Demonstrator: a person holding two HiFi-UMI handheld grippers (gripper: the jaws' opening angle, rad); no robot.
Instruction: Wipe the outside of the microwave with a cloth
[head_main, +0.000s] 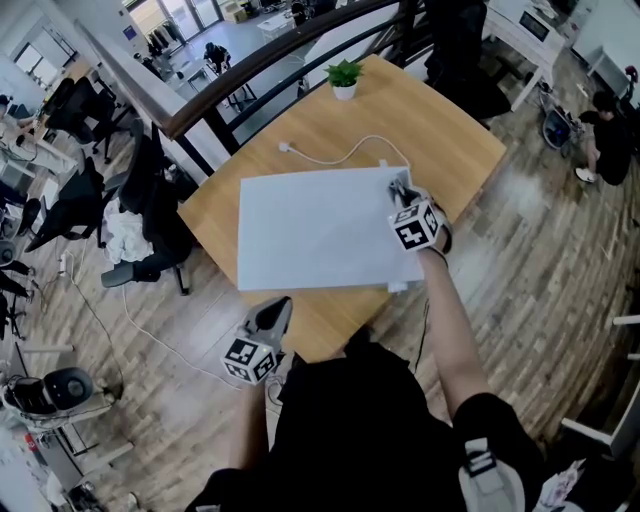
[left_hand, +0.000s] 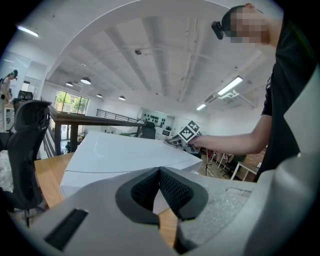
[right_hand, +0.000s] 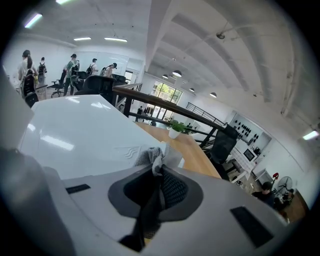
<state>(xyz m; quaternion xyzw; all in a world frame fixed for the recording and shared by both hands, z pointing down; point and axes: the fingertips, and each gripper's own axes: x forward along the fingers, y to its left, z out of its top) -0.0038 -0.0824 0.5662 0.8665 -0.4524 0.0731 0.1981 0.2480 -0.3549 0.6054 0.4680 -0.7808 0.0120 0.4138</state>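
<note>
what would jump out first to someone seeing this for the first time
The big white microwave fills the middle of the wooden table. The right gripper sits near the far right corner of its top, shut on a grey cloth. The left gripper hangs shut and empty by the table's near edge, and a small potted plant stands at the far edge.

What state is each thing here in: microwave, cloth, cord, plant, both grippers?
microwave: on the table, cloth on its top
cloth: bunched, clamped in the right gripper
right gripper: shut on the cloth
left gripper: shut, empty, clear of the microwave
cord: unplugged, plug loose on the table
plant: upright in its pot
</note>
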